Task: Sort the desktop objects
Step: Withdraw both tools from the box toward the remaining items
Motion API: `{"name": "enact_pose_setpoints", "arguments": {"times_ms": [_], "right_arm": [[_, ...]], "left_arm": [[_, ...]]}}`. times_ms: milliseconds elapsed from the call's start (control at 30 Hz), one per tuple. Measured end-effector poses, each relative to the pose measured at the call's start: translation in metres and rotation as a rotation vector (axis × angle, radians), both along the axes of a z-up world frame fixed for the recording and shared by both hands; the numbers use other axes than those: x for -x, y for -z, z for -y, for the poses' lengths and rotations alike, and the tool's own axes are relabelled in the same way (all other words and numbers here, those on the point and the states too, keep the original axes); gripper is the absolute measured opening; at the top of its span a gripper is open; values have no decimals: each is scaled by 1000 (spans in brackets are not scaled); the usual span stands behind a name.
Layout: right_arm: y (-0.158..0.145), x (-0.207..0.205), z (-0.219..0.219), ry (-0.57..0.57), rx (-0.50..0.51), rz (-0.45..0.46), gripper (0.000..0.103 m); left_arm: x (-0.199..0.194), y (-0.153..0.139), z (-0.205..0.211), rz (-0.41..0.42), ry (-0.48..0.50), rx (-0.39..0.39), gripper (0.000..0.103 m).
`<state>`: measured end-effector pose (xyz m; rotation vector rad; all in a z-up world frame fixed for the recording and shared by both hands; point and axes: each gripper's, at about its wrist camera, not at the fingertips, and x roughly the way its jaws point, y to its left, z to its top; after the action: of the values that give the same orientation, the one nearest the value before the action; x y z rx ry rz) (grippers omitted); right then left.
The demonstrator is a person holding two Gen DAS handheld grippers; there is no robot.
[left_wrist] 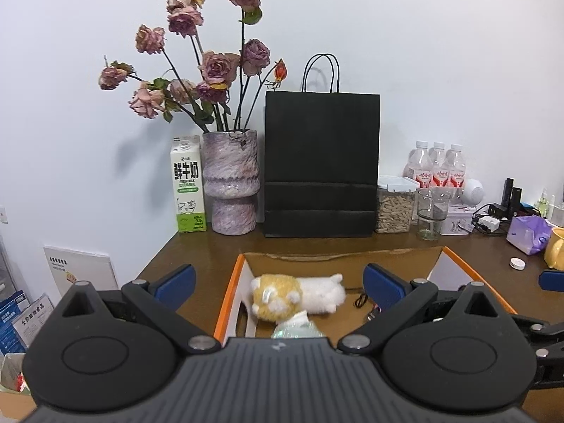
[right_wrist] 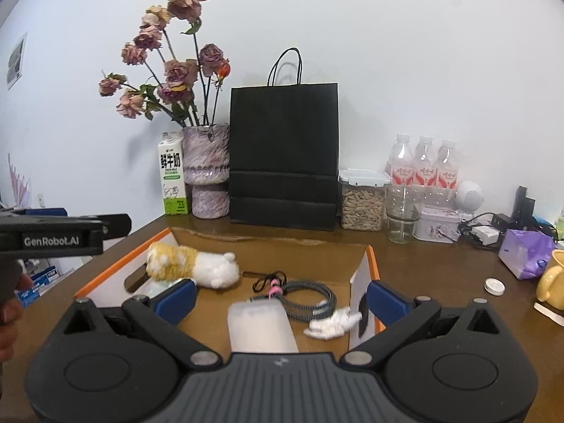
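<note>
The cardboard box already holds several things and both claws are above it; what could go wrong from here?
1. The braided cable lies loosely coiled beside a thin black cord; a claw reaching in might snag them.
2. The right claw hangs near the box's raised flap; its finger could knock it.
3. The empty glass and yellow mug stand close by the box; a wide swing may tip them.

Milk carton (left_wrist: 187,186): large Chinese characters "鲜牛奶", smaller print below unreadable. Left claw (right_wrist: 53,234) body, seen from right wrist view: white lettering "GenRobot.AI". Bottle labels unreadable.
</note>
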<state>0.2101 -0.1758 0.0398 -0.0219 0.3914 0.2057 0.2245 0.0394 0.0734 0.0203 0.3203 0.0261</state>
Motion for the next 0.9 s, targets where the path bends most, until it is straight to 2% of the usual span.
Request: {"name": "enact_pose_setpoints", "arguments": {"times_ms": [333,467,700,900], "right_arm": [[23,59,8,9,18,-30,103],[37,76,9,15,29,-59,103],[61,89,13,27,18,-103,103],[70,86,11,51,38,-81,103]], "left_arm": [[59,22,-17,17,-50,20,103],[79,34,-27,29,-75,55,103],[96,59,-32,-13,-76,42,103],[101,74,-32,-15,-67,33,103]]}}
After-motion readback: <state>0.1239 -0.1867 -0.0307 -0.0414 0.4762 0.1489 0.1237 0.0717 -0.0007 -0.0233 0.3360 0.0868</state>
